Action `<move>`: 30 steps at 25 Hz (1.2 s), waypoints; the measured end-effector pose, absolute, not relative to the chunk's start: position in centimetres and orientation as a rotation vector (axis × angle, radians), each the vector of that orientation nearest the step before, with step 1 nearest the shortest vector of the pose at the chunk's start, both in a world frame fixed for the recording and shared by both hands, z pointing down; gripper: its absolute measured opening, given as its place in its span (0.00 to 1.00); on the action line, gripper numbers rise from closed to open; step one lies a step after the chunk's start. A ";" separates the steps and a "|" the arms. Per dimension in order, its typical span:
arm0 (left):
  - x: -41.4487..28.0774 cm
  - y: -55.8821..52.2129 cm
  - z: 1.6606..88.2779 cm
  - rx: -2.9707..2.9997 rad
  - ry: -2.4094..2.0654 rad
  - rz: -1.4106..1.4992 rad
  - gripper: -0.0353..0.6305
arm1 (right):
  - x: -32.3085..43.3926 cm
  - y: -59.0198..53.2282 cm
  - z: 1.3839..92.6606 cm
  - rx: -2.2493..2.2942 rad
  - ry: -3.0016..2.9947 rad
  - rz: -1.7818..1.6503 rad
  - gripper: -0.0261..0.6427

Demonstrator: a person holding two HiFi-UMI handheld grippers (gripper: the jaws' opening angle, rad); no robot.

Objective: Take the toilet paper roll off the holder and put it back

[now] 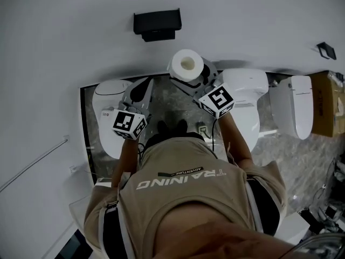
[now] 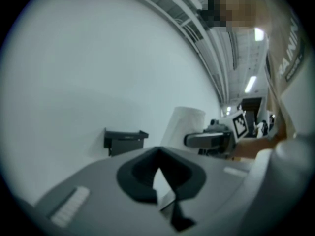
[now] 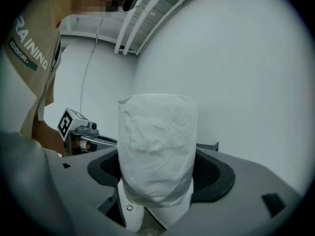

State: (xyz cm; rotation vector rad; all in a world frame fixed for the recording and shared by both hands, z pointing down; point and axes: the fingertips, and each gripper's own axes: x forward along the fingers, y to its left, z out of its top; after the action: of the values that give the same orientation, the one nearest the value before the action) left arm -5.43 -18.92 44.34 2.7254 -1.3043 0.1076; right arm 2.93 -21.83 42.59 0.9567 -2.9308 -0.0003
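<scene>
Toilet paper roll (image 1: 187, 65), a soft white cylinder with crinkled wrap and a hollow core, is off the holder (image 1: 157, 25). The dark padded jaws of my right gripper (image 3: 158, 181) are pinching it, just below and to one side of the holder. The holder is a black boxy bracket on the smooth white wall (image 1: 81, 26). My left gripper (image 2: 158, 173) hangs beside the roll, jaws pressed together on nothing.
</scene>
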 end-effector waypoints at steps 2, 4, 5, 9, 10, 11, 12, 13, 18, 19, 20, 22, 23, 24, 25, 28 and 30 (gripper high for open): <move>-5.2 -18.8 44.1 2.744 -1.284 0.092 0.05 | 3.0 -22.9 42.4 0.992 -2.932 0.006 0.60; -5.2 -18.7 43.7 2.761 -1.270 0.077 0.05 | 2.9 -24.4 41.8 1.024 -2.936 0.000 0.60; -5.3 -18.8 43.6 2.771 -1.268 0.073 0.05 | 2.7 -25.3 41.5 1.031 -2.938 -0.010 0.60; -5.4 -19.5 43.4 2.799 -1.256 0.071 0.05 | 1.9 -29.7 40.2 1.044 -2.915 -0.104 0.60; -5.4 -19.8 43.5 2.803 -1.249 0.076 0.05 | 1.7 -30.9 40.0 1.041 -2.906 -0.134 0.60; -5.4 -20.0 43.5 2.805 -1.244 0.077 0.05 | 1.4 -32.1 39.8 1.036 -2.898 -0.161 0.60; -5.5 -20.1 43.3 2.807 -1.241 0.075 0.05 | 1.2 -33.3 39.6 1.033 -2.895 -0.182 0.60; -5.5 -20.3 43.1 2.810 -1.241 0.073 0.05 | 1.0 -34.5 39.5 1.034 -2.893 -0.195 0.60; -6.0 -20.7 43.0 2.798 -1.250 0.085 0.05 | 0.2 -39.4 40.2 1.063 -2.880 -0.182 0.60; -6.1 -20.7 43.1 2.787 -1.251 0.088 0.05 | -0.1 -40.0 40.6 1.060 -2.876 -0.178 0.60; -6.2 -20.8 43.1 2.778 -1.254 0.090 0.05 | -0.3 -40.6 41.0 1.052 -2.873 -0.175 0.60; -6.5 -20.9 43.1 2.764 -1.263 0.091 0.05 | -0.8 -41.7 41.6 1.032 -2.872 -0.164 0.60; -6.7 -21.0 43.2 2.758 -1.267 0.090 0.05 | -1.0 -42.1 41.7 1.025 -2.873 -0.157 0.60; -7.0 -21.1 43.2 2.753 -1.272 0.090 0.05 | -1.2 -42.5 41.7 1.022 -2.868 -0.154 0.60; -7.2 -21.2 43.3 2.747 -1.275 0.089 0.05 | -1.4 -42.9 41.8 1.020 -2.855 -0.157 0.60; -7.5 -21.5 43.7 2.724 -1.274 0.084 0.05 | -1.6 -43.7 42.6 1.002 -2.804 -0.158 0.60; -7.3 -21.4 44.1 2.715 -1.266 0.087 0.05 | -1.4 -43.5 43.3 0.996 -2.787 -0.150 0.60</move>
State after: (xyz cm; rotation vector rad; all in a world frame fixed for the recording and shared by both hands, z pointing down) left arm -7.32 -21.41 44.11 2.7152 -1.2656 0.0865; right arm -1.40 -43.50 43.31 0.9956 -2.7869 -0.1496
